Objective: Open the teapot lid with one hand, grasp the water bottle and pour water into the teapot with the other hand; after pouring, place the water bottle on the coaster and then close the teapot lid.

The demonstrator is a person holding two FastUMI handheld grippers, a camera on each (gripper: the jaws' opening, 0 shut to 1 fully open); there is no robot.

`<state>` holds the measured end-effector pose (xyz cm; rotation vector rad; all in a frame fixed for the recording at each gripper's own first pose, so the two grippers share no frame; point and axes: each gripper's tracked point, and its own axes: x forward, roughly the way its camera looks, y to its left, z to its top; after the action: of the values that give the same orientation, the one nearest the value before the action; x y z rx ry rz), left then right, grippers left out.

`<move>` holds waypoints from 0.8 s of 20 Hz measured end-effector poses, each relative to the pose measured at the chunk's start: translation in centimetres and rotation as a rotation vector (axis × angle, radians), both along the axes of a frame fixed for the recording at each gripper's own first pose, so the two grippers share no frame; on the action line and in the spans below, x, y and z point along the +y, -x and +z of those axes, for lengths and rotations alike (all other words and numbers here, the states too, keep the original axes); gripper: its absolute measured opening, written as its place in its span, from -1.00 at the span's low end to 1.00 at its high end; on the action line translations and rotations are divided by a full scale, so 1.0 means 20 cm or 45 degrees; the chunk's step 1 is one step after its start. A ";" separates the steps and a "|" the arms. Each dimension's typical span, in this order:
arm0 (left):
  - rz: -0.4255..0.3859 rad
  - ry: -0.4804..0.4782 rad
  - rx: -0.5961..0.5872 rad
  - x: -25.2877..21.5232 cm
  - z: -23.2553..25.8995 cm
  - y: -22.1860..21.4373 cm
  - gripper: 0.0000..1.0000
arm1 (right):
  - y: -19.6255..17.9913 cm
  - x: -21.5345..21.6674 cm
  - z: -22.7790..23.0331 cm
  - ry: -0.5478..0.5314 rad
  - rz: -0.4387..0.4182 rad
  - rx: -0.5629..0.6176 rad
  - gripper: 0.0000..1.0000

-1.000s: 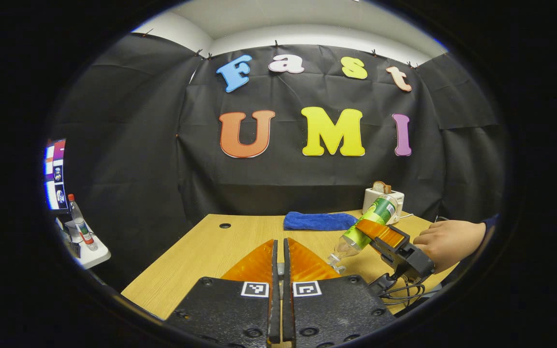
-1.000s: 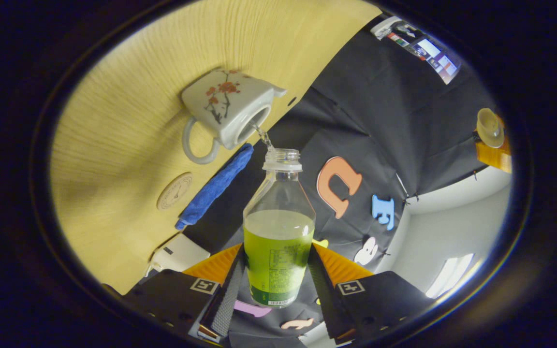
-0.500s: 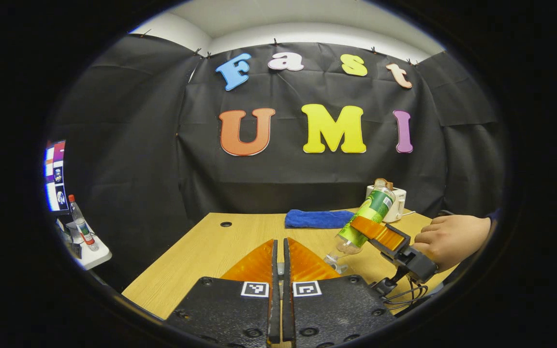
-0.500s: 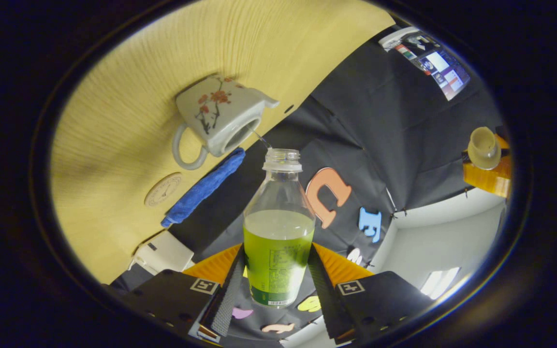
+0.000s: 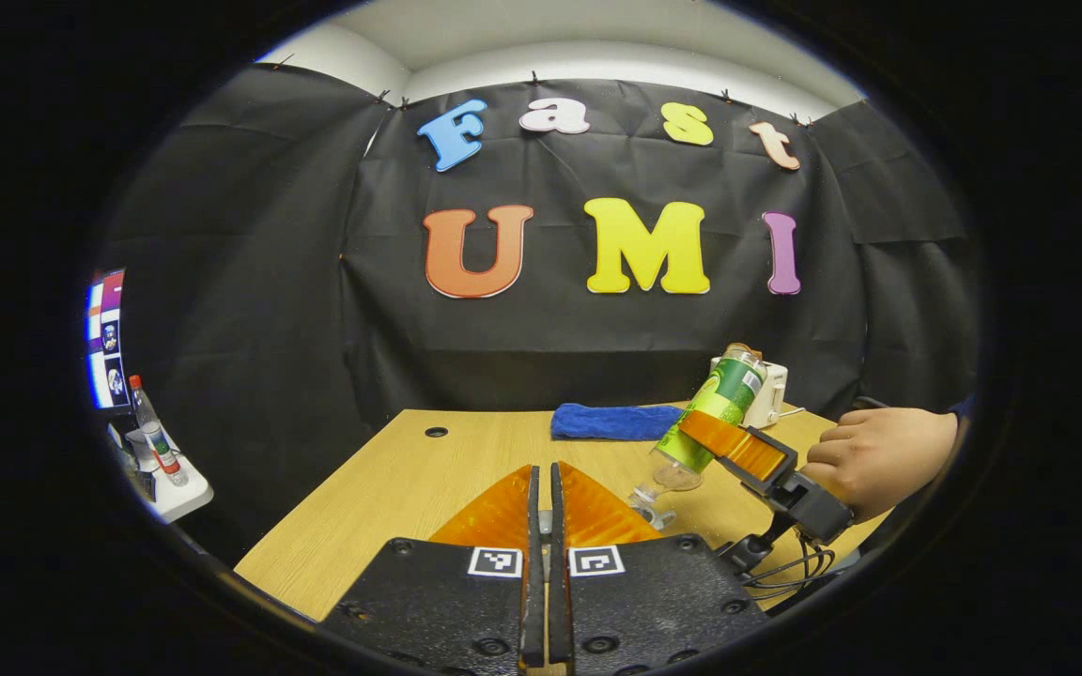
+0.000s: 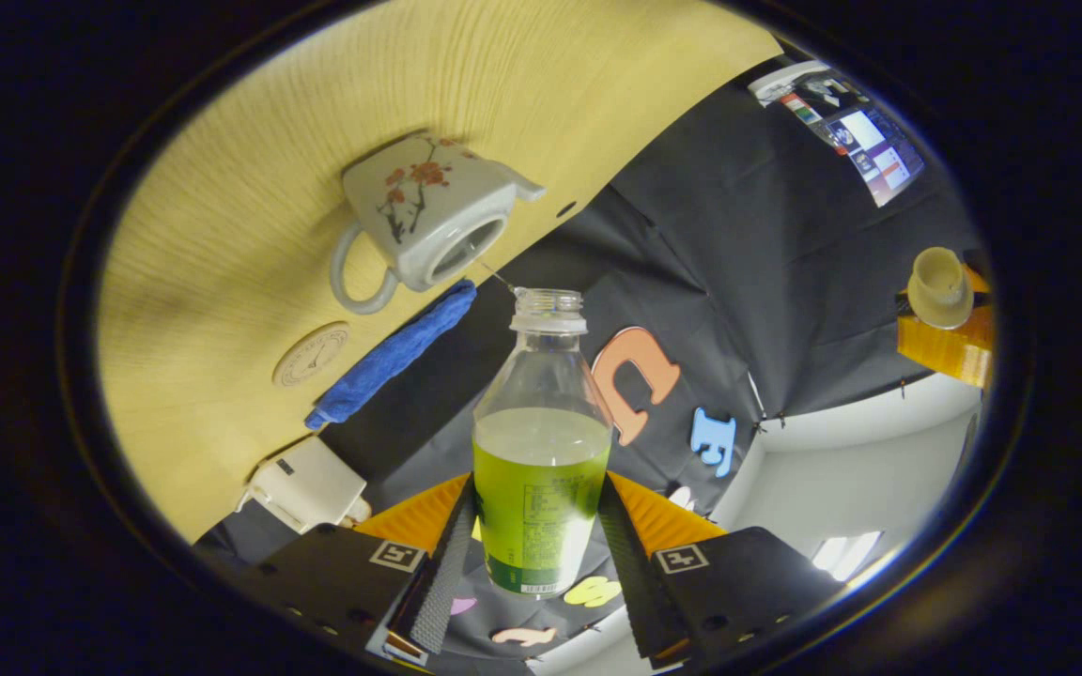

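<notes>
In the left gripper view my left gripper [image 5: 544, 573] has its fingers pressed together with almost no gap; what they pinch I cannot make out here. Ahead and to its right, the right gripper [image 5: 727, 447], held by a hand [image 5: 879, 460], clamps the water bottle [image 5: 708, 421], neck down over the table [image 5: 409, 488]. The bottle sits steeper and higher than a second ago, its base now lifted toward the white box [image 5: 772, 394] behind the blue cloth [image 5: 614, 422]. In the right gripper view the right gripper [image 6: 539, 554] grips the bottle [image 6: 541, 451] by its labelled body, both fingers on it. The stream from the mouth to the teapot [image 6: 428, 221] was a clear thread a second ago; now it is a faint trickle just reaching the open top. I judge the pour is ending. The coaster [image 6: 312, 354] lies beside the teapot's handle, near the cloth [image 6: 391, 355], bare and ready. Off to the far right, the left gripper's fingers [image 6: 950, 343] hold the teapot lid [image 6: 937, 286] aloft. Next, I reckon, I right the bottle and carry it to the coaster.
</notes>
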<state>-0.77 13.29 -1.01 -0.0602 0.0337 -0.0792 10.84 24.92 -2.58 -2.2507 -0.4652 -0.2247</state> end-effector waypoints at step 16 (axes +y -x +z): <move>0.001 -0.009 0.005 0.00 -0.01 -0.01 -0.92 | -0.11 -0.29 -0.13 -1.018 0.107 0.355 0.52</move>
<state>-0.59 13.31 -1.24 -0.0535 0.0379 -0.0779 12.98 19.08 -5.21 -1.4460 -0.2523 -0.0336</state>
